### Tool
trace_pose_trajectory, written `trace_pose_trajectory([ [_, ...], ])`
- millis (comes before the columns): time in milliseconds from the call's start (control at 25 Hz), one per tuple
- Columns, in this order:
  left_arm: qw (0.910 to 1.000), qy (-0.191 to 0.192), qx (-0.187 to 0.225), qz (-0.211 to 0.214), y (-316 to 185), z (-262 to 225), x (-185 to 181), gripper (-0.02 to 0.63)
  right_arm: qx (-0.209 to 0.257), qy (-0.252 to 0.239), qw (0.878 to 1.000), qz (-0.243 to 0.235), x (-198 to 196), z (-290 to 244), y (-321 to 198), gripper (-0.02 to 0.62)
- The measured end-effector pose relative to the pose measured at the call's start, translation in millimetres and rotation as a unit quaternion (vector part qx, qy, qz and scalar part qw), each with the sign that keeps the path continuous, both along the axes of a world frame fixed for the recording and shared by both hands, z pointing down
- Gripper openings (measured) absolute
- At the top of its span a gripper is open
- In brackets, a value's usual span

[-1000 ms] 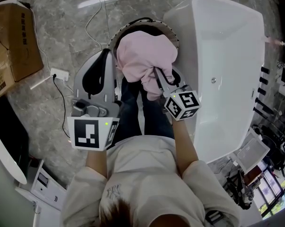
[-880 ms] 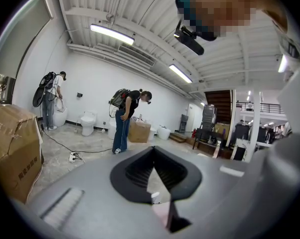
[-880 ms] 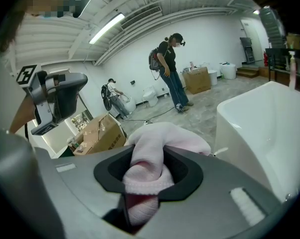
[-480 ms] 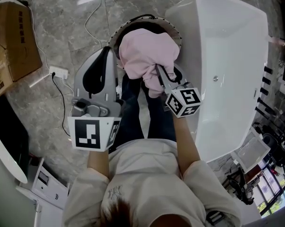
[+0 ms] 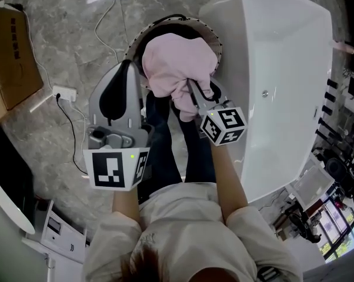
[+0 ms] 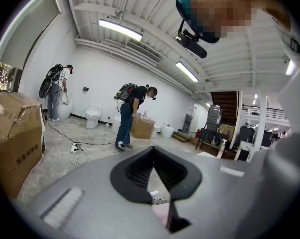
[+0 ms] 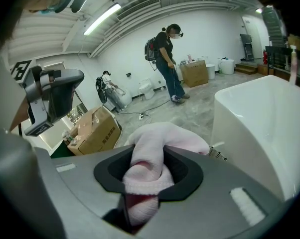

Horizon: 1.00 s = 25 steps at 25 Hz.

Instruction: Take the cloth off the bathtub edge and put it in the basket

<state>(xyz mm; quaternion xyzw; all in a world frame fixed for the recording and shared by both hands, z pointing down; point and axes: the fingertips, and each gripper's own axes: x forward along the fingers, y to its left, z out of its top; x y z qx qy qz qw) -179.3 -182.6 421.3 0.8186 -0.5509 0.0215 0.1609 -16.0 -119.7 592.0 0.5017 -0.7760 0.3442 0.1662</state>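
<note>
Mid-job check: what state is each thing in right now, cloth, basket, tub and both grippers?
pink cloth: bunched, clamped in the right gripper, over the basket's opening.
right gripper: shut on the pink cloth.
left gripper: jaws together, nothing between them.
basket: upright on the floor, open-topped, cloth mostly covering its mouth.
bathtub: empty, no cloth on its visible edge.

A bulging pink cloth (image 5: 180, 63) is filling the mouth of the round dark-rimmed basket (image 5: 183, 20), leaving only a dark crescent open at its far side. The white bathtub (image 5: 283, 69) is crowding in just beside the basket's right. On its left the grey marbled floor (image 5: 65, 34) is lying open, out to a white power strip (image 5: 64, 92) and a brown cardboard box (image 5: 12, 57).
</note>
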Motion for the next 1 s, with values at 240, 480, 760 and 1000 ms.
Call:
trace_pose_trajectory([
  [240,0.9999,0.01,-0.008,0.005,-4,23,10,0.049,-0.007,0.002,1.0,-0.011,-6,18,2,0.12],
  [480,0.9997,0.012,-0.021,0.003,-4,43,8,0.049,-0.013,-0.003,1.0,-0.008,-9,41,-1,0.12],
  [760,0.9989,0.005,-0.045,-0.008,0,63,-2,0.049,-0.037,0.007,0.999,-0.02,-14,86,-3,0.121],
  [1000,0.9981,0.006,-0.06,-0.005,5,75,-1,0.048,-0.057,0.033,0.998,0.013,-3,118,-11,0.121],
])
